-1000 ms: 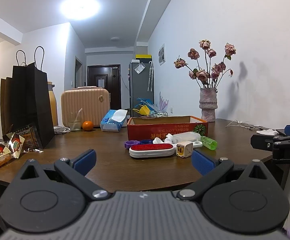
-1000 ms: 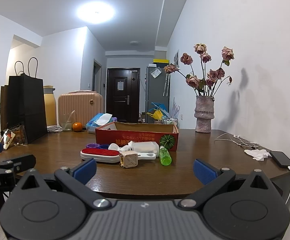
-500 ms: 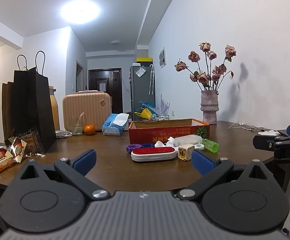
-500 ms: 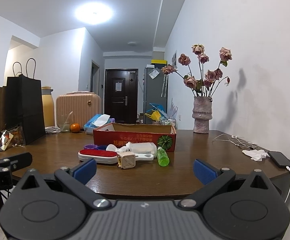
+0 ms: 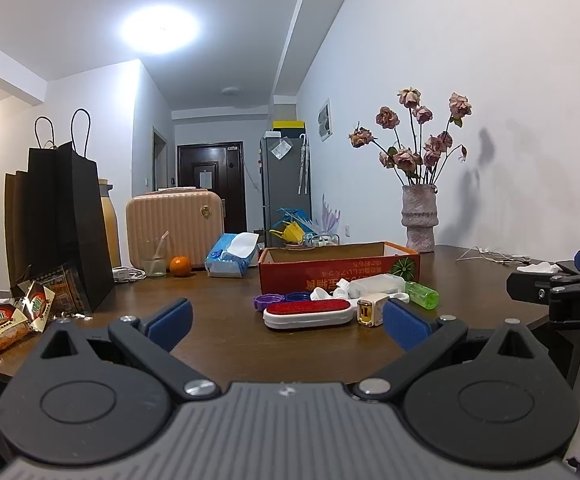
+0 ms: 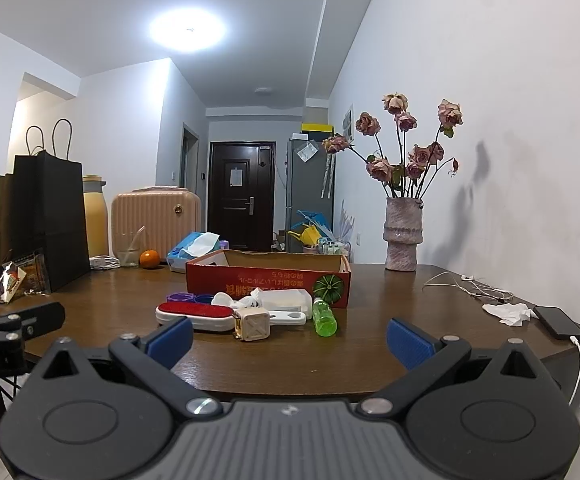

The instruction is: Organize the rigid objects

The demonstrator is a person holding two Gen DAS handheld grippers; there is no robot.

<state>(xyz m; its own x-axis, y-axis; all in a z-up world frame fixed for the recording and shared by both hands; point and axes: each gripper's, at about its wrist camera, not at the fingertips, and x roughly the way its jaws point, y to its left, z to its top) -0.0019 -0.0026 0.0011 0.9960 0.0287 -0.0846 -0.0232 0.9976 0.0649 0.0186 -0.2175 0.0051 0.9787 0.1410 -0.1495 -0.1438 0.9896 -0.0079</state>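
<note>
Gaping wide and empty, both the left gripper and right gripper frame the clutter lying mid-frame beyond their fingers, before the box.

The left gripper hangs at the near edge of a brown table, its blue-padded fingers spread wide with nothing between them. Ahead lies a red and white brush, with a small white and gold cube just beside it and a green bottle on its side. Behind them stands an open red box. The right gripper pokes in from the right edge. A black paper bag stands at the left, and a vase of dried roses stands against the wall.
</note>
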